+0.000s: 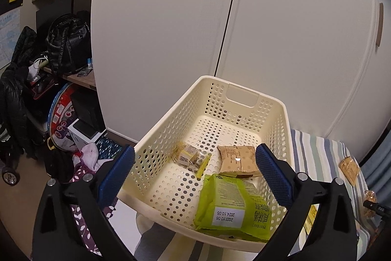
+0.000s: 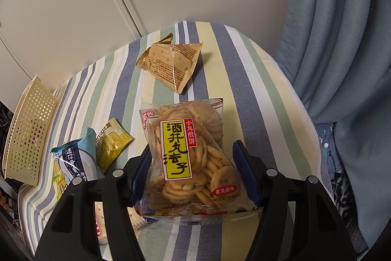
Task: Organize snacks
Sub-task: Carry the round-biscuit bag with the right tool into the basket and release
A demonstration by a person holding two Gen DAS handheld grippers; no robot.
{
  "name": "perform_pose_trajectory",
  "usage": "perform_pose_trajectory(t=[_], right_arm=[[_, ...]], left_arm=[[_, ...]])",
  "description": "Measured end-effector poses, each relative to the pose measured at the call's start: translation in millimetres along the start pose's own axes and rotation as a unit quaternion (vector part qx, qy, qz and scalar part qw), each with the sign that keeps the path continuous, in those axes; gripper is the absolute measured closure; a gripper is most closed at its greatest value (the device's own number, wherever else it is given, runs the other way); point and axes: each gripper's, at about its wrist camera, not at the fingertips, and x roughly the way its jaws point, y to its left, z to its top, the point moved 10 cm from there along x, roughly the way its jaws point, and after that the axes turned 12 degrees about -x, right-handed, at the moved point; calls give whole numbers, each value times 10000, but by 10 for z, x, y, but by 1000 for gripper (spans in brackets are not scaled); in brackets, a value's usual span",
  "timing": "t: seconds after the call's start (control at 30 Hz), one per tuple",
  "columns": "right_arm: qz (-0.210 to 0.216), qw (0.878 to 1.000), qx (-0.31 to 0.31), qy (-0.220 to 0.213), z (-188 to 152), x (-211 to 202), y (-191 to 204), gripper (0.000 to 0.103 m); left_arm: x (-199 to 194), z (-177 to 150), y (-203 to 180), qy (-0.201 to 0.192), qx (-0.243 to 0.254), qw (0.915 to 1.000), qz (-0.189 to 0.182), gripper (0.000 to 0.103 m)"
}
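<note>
A cream perforated basket (image 1: 156, 151) sits on the striped bed cover. Inside lie a green packet (image 1: 234, 204), a tan dotted packet (image 1: 238, 159) and a small clear packet (image 1: 193, 158). My left gripper (image 1: 195, 170) hangs open above the basket's near end, with nothing between its fingers. In the right wrist view a clear bag of round crackers (image 2: 185, 158) with a yellow label lies between the blue pads of my right gripper (image 2: 193, 174), which press its two sides. Beyond it lies another tan packet (image 2: 171, 62). A blue packet (image 2: 78, 160) and a yellow packet (image 2: 111, 143) lie to the left.
White wardrobe doors (image 1: 268, 28) stand right behind the bed. The basket's side (image 2: 27, 133) shows at the far left of the striped cover (image 2: 232, 60). A blue-grey duvet (image 2: 342, 40) is bunched up on the right. Bags and clutter (image 1: 63, 45) fill the left.
</note>
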Motion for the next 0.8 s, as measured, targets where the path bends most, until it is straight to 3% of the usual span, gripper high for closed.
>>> perform_pose_trajectory(t=[0.27,0.43,0.63,0.8], right_arm=[[-431,9990,93,-77,-11,-160,-59,39],[-360,9988,61,-340,100,-391,176,39],[56,9962,-378,-783,447,-682,909,39],[636,9888,-857,-1046,711,-836,1772,39]], left_arm=[[16,-20,24,-21,33,10000,83,3],[-36,30,48,-135,-2,9999,78,3],[-87,83,83,-237,-39,9997,64,3],[-119,123,135,-317,-124,9994,93,3]])
